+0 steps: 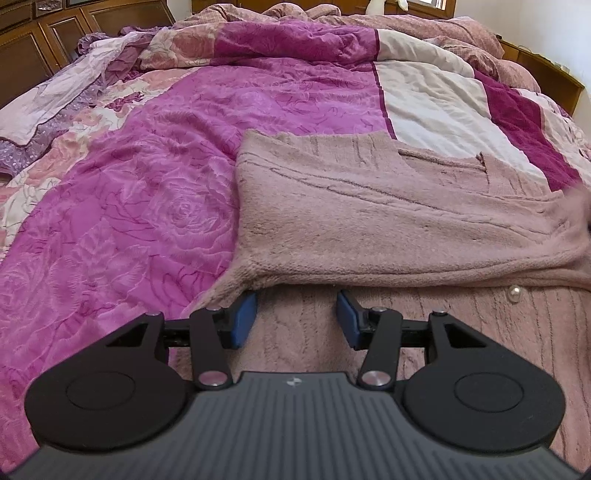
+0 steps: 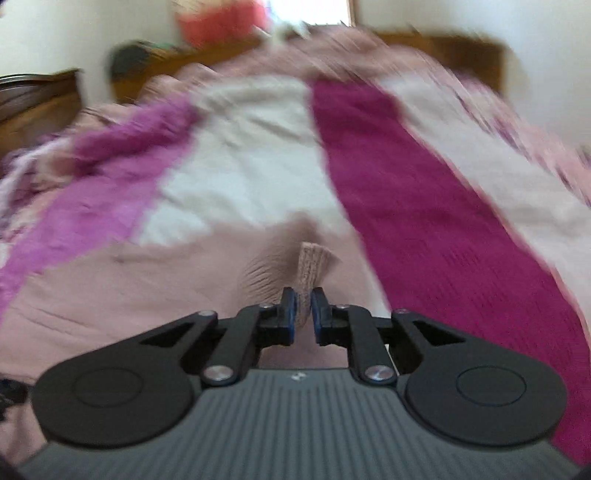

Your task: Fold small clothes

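Home bedroom, quilted bed (image 1: 221, 166), wooden headboard (image 1: 55, 33)

Bed (image 1: 546, 70) covered by patchwork quilt (image 1: 155, 192), magenta rose print with white and dark magenta panels. Fuzzy pink cardigan (image 1: 388, 221) flat on quilt at near edge. Rumpled pink bedding (image 1: 424, 26) along far edge

Pink knit cuff (image 2: 312, 267) between tool (image 2: 303, 308) pads
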